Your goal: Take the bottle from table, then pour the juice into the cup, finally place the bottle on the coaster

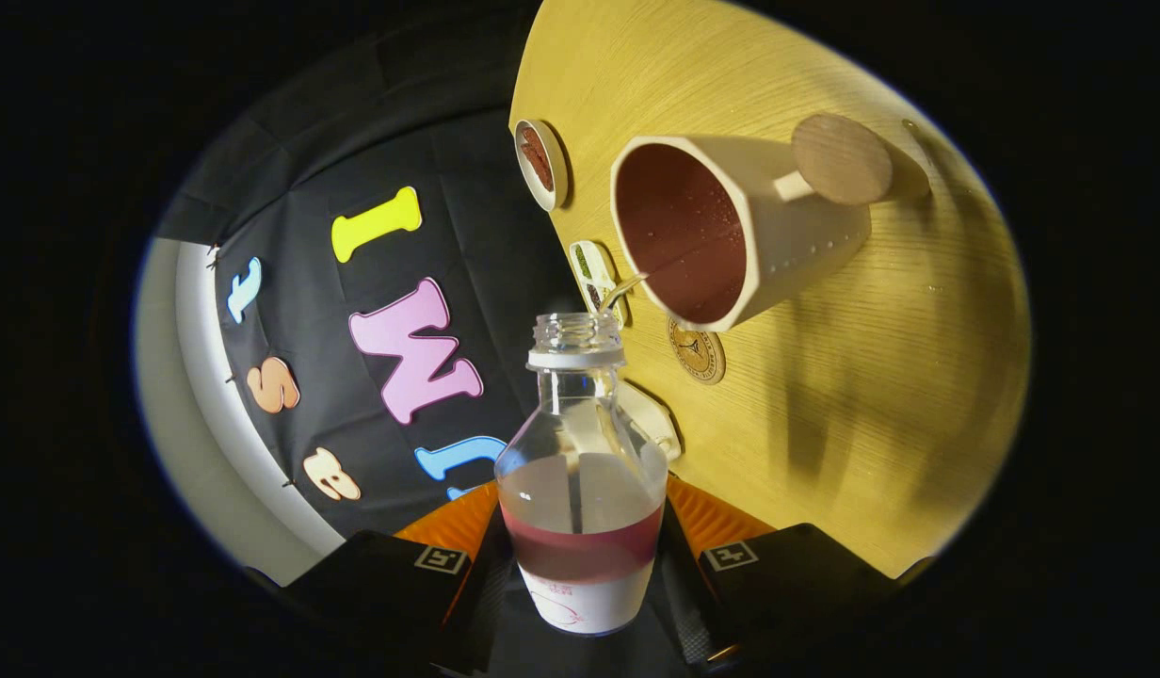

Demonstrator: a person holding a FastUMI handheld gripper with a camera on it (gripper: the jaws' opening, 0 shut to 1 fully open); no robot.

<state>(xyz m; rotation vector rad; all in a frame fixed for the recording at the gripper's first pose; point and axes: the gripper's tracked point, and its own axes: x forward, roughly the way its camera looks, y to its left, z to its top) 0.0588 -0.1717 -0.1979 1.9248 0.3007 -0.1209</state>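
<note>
Jaws clamp the clear juice bottle [580, 471] between them, tilted toward the white cup [731, 231] just ahead on the wooden counter [872, 395]; a thin stream [627, 287] reaches its rim. Pouring looks underway, juice remains, and the round coaster [698, 351] beside the cup waits

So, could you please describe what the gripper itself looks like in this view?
The gripper shows as two bulky, blocky finger housings, one to each side of the bottle. Each housing carries a small square fiducial-style marker on its upper face. Ridged, ribbed pads line the inner sides. No cables or sleeves can be seen.
</note>
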